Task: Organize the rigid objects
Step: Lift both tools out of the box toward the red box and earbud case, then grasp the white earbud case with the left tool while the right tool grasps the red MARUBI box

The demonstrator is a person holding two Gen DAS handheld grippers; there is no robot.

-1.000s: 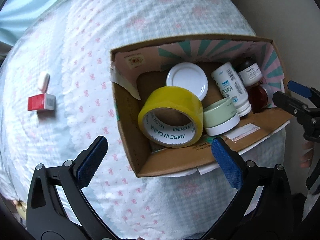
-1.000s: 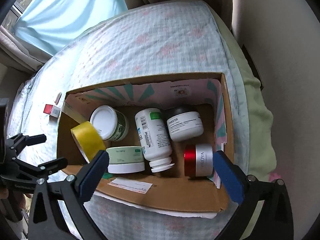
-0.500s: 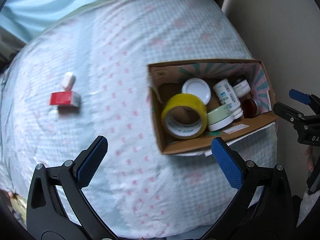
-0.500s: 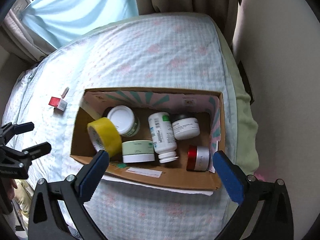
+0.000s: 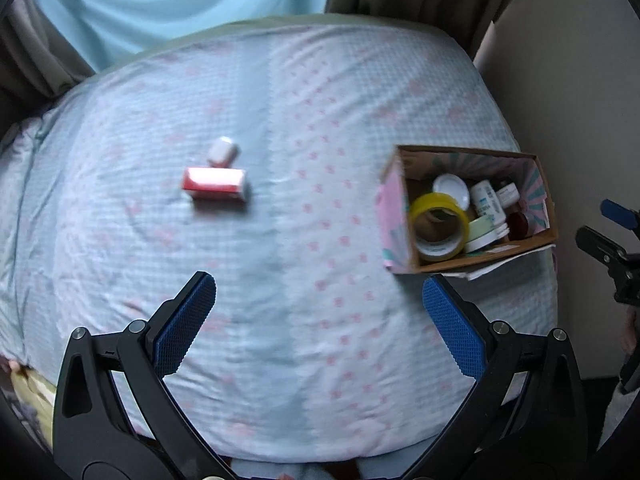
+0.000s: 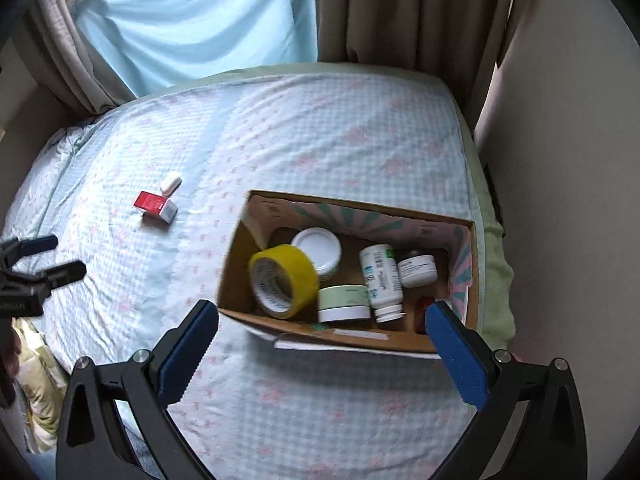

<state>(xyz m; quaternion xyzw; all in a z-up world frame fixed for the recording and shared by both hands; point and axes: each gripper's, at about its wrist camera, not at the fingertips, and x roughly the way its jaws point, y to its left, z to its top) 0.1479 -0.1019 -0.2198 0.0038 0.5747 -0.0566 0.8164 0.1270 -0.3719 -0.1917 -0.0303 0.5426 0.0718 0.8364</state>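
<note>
Left wrist view: hovering over the bed [image 5: 280, 320] with the left gripper [image 5: 320, 320] spread wide, nothing between its blue pads [image 5: 182, 326]. Lying blurred at upper centre, a red carton [image 5: 214, 184] with a small white item [image 5: 222, 151] just above it, touching or nearly so; too smeared for telling which. Sitting at the right, a box [image 5: 394, 220] holding a tape roll [image 5: 438, 226], a white lid [image 5: 452, 192], a white bottle [image 5: 486, 202], a dark-capped jar [image 5: 508, 194], a green tin [image 5: 486, 232] and something red [image 5: 518, 222], partly hidden behind the bottle and tin. Poking in at the right edge, cut off by the frame, the right gripper [image 5: 608, 224], fingers apart.

Right wrist view: hanging above the box [image 6: 360, 338] near its lower rim, the right gripper [image 6: 322, 354] spread wide and gripping nothing. Leaning against the box's left wall, the tape roll [image 6: 284, 280]; beside it the white lid [image 6: 316, 246], the green tin [image 6: 344, 302], the bottle [image 6: 382, 280] lying down and the jar [image 6: 418, 270]. Being mostly covered by the right pad [image 6: 456, 356], the red thing [image 6: 422, 312]; only a sliver showing. Resting sharper here at left centre, well apart from the box, the carton [image 6: 156, 206] and the white item [image 6: 171, 182] just above it. Entering at the left edge, cropped, the left gripper [image 6: 44, 256], fingers parted.
</note>
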